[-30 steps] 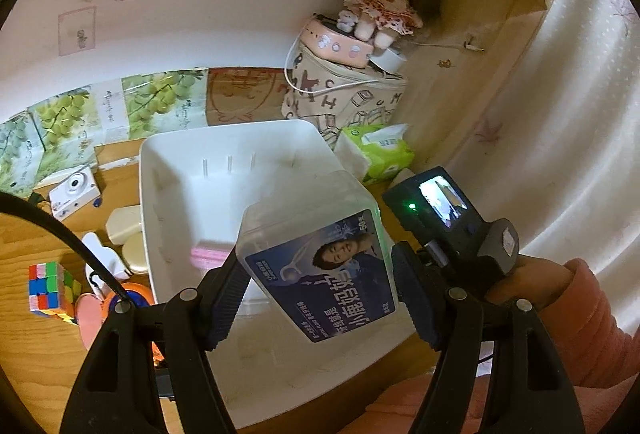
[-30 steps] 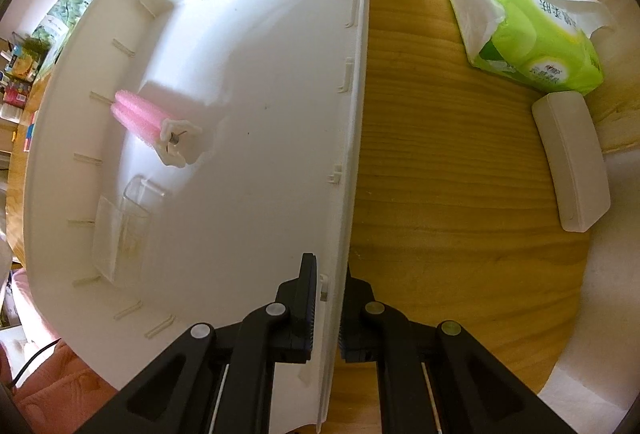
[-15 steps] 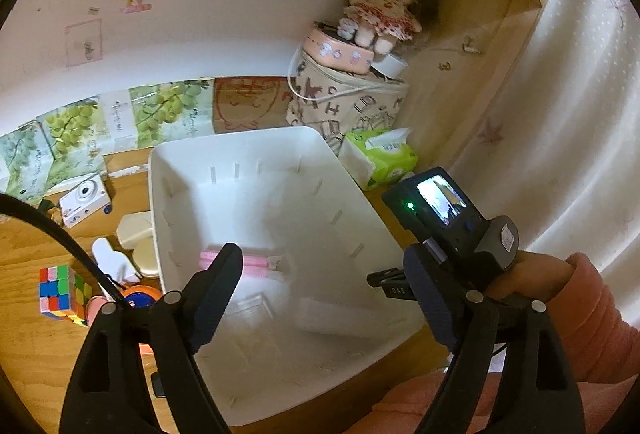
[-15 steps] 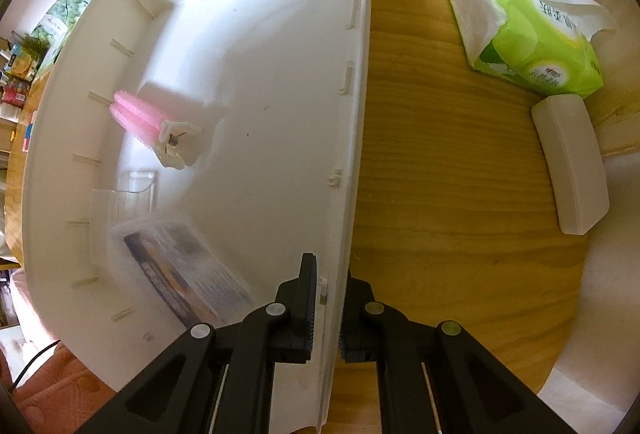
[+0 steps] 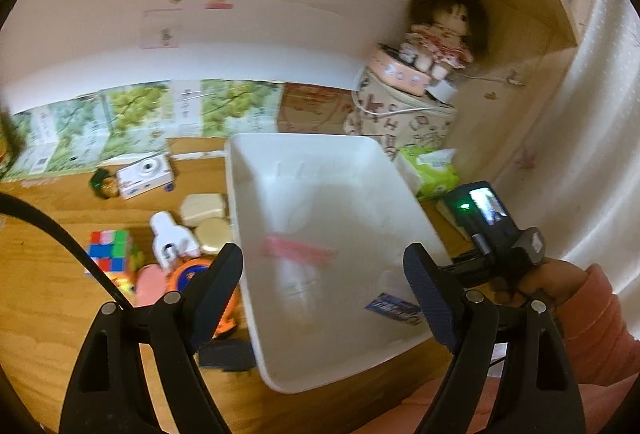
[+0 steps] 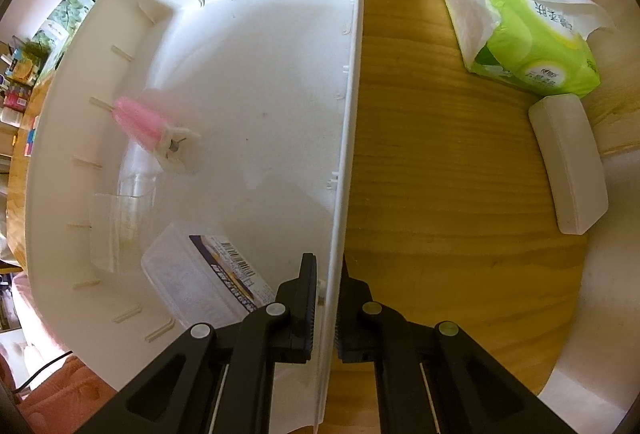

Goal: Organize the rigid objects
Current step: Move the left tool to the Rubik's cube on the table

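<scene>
Wooden desk (image 5: 48,298) against a white wall; leaf-print boxes line its far edge. White plastic bin (image 5: 320,170) sits centre-right on the desk. Inside it: clear plastic box with blue label (image 6: 208,274) lying flat in the near part, pink-handled item (image 6: 140,120) further in, and a transparent container between them, hard to resolve.

Left gripper (image 5: 324,270): jaws wide apart, nothing between them, above the bin's near-left edge.

Right gripper (image 6: 326,294): jaws together, clamped on the bin's right wall, one pad inside and one outside.

Left of bin, on the desk: Rubik's cube (image 5: 110,250), white compact camera (image 5: 144,172), several small cases. Right of bin: green tissue pack (image 6: 532,46), white oblong case (image 6: 568,170).
</scene>
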The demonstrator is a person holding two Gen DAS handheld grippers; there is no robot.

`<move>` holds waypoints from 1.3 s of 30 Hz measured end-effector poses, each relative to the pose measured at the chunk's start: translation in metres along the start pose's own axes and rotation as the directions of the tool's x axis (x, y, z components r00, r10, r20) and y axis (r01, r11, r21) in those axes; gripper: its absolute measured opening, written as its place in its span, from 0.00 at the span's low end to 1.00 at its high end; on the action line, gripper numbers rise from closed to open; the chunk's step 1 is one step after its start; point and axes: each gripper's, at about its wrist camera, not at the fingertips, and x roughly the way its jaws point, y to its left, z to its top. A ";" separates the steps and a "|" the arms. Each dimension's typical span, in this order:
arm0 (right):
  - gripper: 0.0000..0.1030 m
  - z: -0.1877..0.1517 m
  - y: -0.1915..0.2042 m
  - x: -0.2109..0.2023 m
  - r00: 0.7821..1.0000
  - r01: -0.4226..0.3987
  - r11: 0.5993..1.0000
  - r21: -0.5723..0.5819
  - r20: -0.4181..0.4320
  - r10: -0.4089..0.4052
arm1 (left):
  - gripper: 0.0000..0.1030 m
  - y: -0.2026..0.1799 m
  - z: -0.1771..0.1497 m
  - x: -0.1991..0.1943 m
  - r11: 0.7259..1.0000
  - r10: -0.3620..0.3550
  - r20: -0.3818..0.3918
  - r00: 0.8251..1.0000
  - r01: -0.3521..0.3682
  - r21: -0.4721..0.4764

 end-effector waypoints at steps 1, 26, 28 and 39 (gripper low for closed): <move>0.07 -0.001 0.000 -0.001 1.000 0.001 1.000 0.002 0.003 -0.001 | 0.82 0.005 -0.002 -0.003 1.000 0.014 0.000 1.000 -0.014 -0.010; 0.07 -0.005 -0.015 -0.001 1.000 0.008 0.987 0.162 0.026 -0.012 | 0.82 0.105 -0.025 -0.005 0.975 0.209 -0.176 0.962 -0.219 -0.039; 0.07 -0.006 -0.016 -0.001 1.000 0.007 0.984 0.177 0.026 -0.012 | 0.82 0.115 -0.023 -0.001 0.971 0.228 -0.198 0.953 -0.238 -0.030; 0.07 -0.018 -0.030 0.004 1.000 0.015 0.960 0.279 0.021 -0.022 | 0.82 0.155 -0.010 0.026 0.963 0.258 -0.285 0.923 -0.269 0.002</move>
